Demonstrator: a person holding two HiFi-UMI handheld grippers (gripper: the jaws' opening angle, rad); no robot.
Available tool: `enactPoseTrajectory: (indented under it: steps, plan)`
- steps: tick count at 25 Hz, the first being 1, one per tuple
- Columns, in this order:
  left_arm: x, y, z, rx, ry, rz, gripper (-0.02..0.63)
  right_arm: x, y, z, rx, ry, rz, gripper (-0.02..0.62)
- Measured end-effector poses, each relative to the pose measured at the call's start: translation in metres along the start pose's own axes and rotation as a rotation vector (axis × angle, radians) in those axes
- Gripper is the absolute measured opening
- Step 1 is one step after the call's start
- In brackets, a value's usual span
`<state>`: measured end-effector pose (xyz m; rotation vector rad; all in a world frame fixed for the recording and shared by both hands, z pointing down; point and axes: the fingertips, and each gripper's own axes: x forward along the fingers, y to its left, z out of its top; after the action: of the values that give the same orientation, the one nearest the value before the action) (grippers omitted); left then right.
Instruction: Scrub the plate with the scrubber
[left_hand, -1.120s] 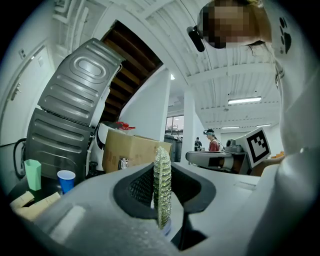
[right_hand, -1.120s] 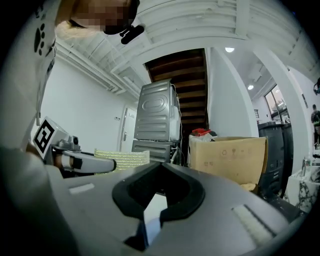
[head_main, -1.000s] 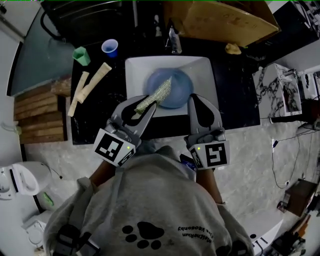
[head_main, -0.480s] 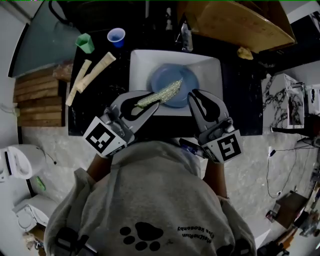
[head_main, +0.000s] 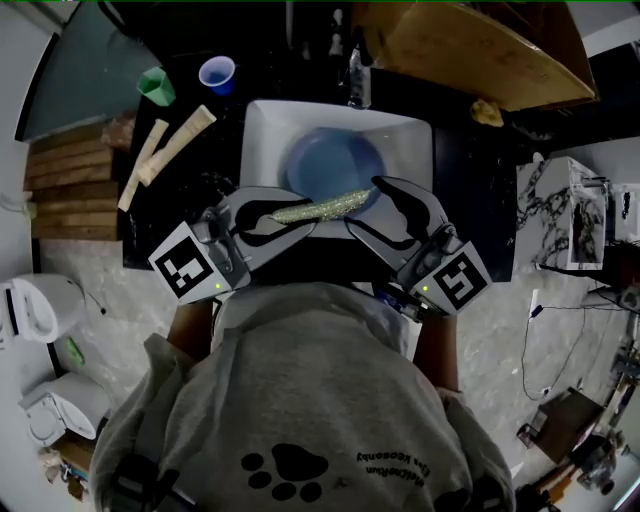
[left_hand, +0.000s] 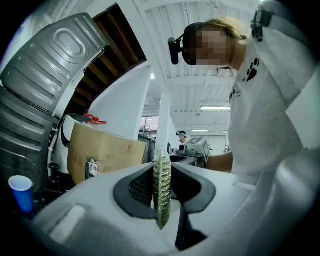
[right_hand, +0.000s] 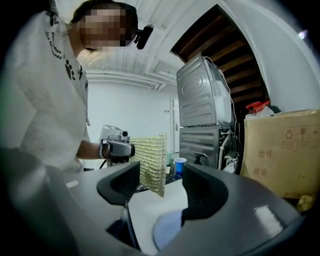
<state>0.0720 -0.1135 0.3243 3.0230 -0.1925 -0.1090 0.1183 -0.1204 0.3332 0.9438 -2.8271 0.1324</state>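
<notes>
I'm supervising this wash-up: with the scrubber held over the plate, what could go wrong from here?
1. The left gripper grips the scrubber near one end; the free end might sag or slip out.
2. The right gripper, whose fingers have just been opening, stands open with the scrubber's free end in the gap, untouched; closing off-centre could miss or crumple it.
3. The plate lies unheld in the sink, so scrubbing may slide it.

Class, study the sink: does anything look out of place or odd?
Nothing is spilled or broken. One oddity: the scrubber, pinched in the left tool, stretches over the near rim of the blue plate, its free end between the jaws of the right tool, which have just been opening.
</notes>
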Motion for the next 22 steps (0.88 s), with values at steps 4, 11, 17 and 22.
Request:
enactPoseTrajectory:
  steps: [4, 11, 17, 22]
  plan:
    - [0.010, -0.006, -0.005, -0.004, 0.024, -0.062, 0.080, 0.003, 0.005, -0.006, 0.022, 0.010, 0.119, 0.273]
    - [0.022, -0.003, -0.015, -0.034, 0.062, -0.088, 0.081, 0.004, 0.015, -0.016, 0.055, 0.003, 0.216, 0.152]
    - [0.029, 0.012, -0.020, -0.028, 0.040, -0.017, 0.117, -0.002, 0.007, -0.019, 0.061, -0.024, 0.165, 0.088]
    - [0.033, 0.035, -0.038, -0.008, 0.110, 0.099, 0.198, -0.009, -0.008, -0.020, 0.087, -0.054, 0.097, 0.081]
